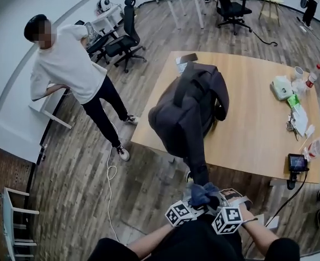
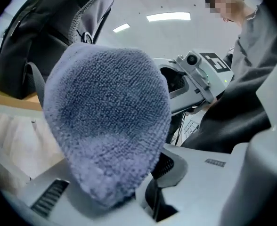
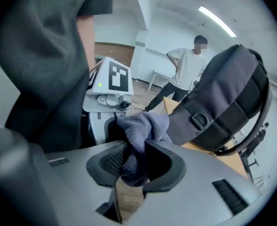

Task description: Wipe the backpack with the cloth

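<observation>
**Status.** Left claw point(image 2: 129, 185) is clenched on the cloth point(image 2: 105, 126). Right claw point(image 3: 134, 166) is clenched on it too, w/ a fold pinched betw. its pads. The cloth is bunched betw. the two, held low, off the desk point(image 1: 252, 129) and below its near edge. The backpack point(image 1: 187, 110) stands at the desk's near left corner, w/ its bulk leaning past the left and near edges. A dark strap point(image 1: 197, 167) hangs from the near edge toward the cloth; whether they touch, cannot tell. Wiping not yet begun, in my judgement.

**Risks.**
1. The bag sits on a corner w/ overhang. A firm wipe toward the left or near edge could slide or tip it onto the floor point(image 1: 78, 184).
2. The cloth is wadded and offers little flat face, so contact will prob. be poor unless one claw lets go. If both slacken, it drops.
3. The hanging strap could snag a claw on the way up.
4. The soft bag prob. gives under pressure, so the free claw should brace it.

**Surface/room.**
- Desk: pale wood, matt, mostly bare. A bottle point(image 1: 312, 76), cup point(image 1: 298, 72) and small clutter lie along the right edge. A small screen device point(image 1: 297, 162) sits at the near right corner.
- Floor: wood planks, w/ a white cable point(image 1: 111, 173) trailing off the desk's left edge.
- Bkgd: a person point(image 1: 73, 75) stands well apart to the left, w/ office chairs point(image 1: 124, 39) beyond.
</observation>
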{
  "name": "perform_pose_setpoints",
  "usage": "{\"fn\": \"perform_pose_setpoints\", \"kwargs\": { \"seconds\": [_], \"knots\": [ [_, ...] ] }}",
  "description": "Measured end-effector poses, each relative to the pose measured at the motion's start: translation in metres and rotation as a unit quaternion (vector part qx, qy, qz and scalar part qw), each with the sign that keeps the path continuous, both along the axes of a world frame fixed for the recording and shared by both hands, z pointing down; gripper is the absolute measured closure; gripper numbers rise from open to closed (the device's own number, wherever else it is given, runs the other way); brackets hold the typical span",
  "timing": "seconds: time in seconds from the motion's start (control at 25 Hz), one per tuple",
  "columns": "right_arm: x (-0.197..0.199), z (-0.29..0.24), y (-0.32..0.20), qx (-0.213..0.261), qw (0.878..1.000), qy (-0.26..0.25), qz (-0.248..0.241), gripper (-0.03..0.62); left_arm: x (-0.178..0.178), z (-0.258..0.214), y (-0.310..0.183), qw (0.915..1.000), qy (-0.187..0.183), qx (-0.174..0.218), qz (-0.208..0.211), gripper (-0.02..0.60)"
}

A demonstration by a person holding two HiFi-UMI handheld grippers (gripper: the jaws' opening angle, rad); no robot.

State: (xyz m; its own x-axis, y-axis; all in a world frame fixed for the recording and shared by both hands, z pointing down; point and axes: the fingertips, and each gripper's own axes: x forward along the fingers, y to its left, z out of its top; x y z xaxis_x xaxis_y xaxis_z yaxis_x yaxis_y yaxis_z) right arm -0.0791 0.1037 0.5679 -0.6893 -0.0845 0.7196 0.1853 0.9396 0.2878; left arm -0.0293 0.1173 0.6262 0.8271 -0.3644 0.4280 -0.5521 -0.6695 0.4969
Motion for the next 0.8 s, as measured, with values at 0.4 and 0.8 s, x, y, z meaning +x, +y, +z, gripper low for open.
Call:
{"fn": "perform_pose_setpoints", "kwargs": {
  "seconds": [0.4,0.8],
  "knots": [
    [-0.075,-0.182,-0.164,0.185,0.916,-0.281,0.219,0.491,0.008,-0.007,0.002,0.9994,-0.021,0.025,0.014,0.52],
    [-0.091,-0.297,-0.229,0.267,0.883,-0.314,0.224,0.494,-0.001,0.003,0.004,0.9991,-0.03,0.028,0.008,0.52]
  ]
}}
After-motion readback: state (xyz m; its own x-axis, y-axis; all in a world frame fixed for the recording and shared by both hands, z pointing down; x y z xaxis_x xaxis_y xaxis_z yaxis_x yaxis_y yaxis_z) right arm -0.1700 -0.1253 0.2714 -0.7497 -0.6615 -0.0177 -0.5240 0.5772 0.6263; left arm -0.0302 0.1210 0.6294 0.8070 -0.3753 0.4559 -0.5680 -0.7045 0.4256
